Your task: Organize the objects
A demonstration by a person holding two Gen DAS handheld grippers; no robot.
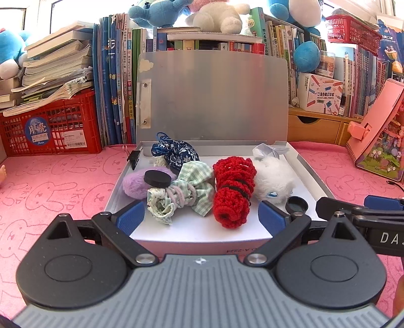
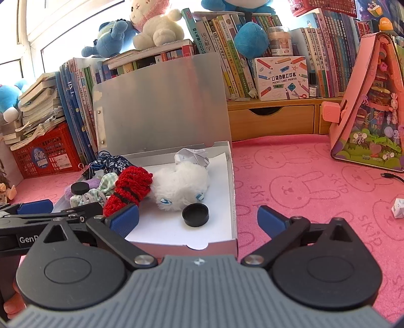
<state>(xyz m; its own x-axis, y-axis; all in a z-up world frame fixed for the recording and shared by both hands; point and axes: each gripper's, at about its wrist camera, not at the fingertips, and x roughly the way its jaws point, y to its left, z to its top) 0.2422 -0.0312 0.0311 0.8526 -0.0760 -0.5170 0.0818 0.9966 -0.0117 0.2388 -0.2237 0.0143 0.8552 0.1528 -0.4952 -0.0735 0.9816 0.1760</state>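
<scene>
- The left gripper is being held nearest the lens, its blue pads spread wide with nothing clamped between them; it is being kept just in front of the box's near edge.
- The right gripper is likewise being held wide apart and empty, one pad over the box's near right corner, the other over the pink cloth.
- The white box is being left with its lid standing upright at the back.
- Inside the box, a red crocheted roll with a black band around it is being seen lying at the middle.
- A white fluffy toy is lying just to the roll's right, touching it, and a folded paper piece is resting behind the toy.
- A black cap is lying on the box floor near the front right corner, just beside the toy.
- A green checked cloth bundle is being pressed against the roll's left side, a purple fluffy ball is lying further left, and a black disc is resting on top of them.
- A blue patterned pouch is sitting behind those, near the lid.
- A black binder clip is lying by the box's back left corner.
- Outward, a red crate stacked with books, a row of books and plush toys are being seen behind the box, and a pink house-shaped box is standing well apart on the right.
</scene>
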